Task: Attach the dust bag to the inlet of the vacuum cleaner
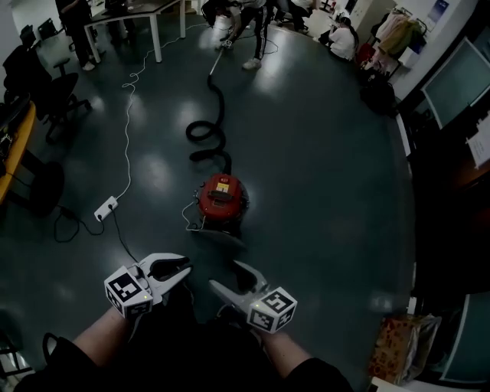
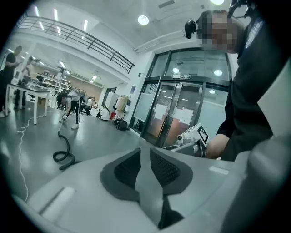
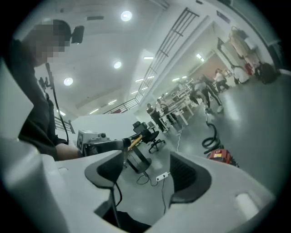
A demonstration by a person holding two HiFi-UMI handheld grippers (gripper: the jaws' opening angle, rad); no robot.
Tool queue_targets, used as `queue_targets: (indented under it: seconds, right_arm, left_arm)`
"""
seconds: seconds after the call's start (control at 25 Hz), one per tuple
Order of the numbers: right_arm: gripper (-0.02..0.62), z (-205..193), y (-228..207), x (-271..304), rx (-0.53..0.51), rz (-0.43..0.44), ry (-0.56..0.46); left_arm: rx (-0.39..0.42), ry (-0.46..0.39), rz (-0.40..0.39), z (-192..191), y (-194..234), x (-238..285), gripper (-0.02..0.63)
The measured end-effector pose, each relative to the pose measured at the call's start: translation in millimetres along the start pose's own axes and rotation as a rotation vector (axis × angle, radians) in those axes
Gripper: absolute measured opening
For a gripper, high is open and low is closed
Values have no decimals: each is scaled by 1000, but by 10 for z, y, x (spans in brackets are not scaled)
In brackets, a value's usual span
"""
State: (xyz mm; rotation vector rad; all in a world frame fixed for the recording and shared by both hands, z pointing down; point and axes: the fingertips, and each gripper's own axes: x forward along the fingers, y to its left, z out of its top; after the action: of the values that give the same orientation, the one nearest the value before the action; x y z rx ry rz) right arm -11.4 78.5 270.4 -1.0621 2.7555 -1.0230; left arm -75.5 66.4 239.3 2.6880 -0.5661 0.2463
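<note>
Left tool (image 1: pixel 182 270): lower left of the head view, jaws narrow. A thin slit shows between the pads in the left gripper view, with nothing in it. It is held up off the floor, touching nothing.

Right tool (image 1: pixel 230 277): lower centre, just beside the left one, tips angled toward each other. Jaws are wide and empty; in the right gripper view only floor, a cable and the power strip (image 3: pixel 163 175) show through the gap.

Vacuum cleaner (image 1: pixel 222 200): red drum, upright on the floor at frame centre, above both tools and well apart from them. A grey flat shape (image 1: pixel 218 237) lies against its near side; can't tell what it is.

The black hose (image 1: pixel 210 130) snakes from the vacuum toward the top of the frame, where a person (image 1: pixel 253 23) stands at its far end.

A white cable (image 1: pixel 126 130) runs down the left side to the power strip, left of the vacuum.

Open room: the dark floor (image 1: pixel 321 176) is bare right of the vacuum and between it and the tools.

Edges:
- Office chair (image 1: pixel 46 84) and an orange-edged tabletop (image 1: pixel 17 142) at left.
- Dark furniture along the right edge.
- Patterned bag (image 1: pixel 402 344) at lower right.
</note>
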Motion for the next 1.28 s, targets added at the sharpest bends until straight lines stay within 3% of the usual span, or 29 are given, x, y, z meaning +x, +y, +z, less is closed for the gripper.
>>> queue_targets:
  seconds: [0.08, 0.2, 0.32, 0.52, 0.76, 1.04, 1.28]
  right_arm:
    - [274, 73, 93, -170, -61, 6, -28]
    - [247, 175, 262, -380, -133, 5, -64]
    - [164, 278, 426, -543, -248, -17, -95]
    - [149, 523, 680, -624, -391, -107, -141]
    - [18, 680, 1281, -511, -513, -102, -181]
    - [3, 660, 1507, -447, -543, -123, -202]
    - [3, 619, 1540, -436, -545, -130, -203]
  left_arm:
    - [-2, -18, -1, 40, -289, 60, 71]
    - [19, -24, -38, 99, -657, 109, 67]
    - [69, -20, -81, 214, -897, 102, 55]
    - [138, -78, -125, 386, -1012, 58, 58]
    - [241, -113, -119, 652, -1097, -263, 35]
    - [258, -149, -122, 640, -1171, -427, 7]
    - [306, -124, -125, 632, -1210, -520, 2]
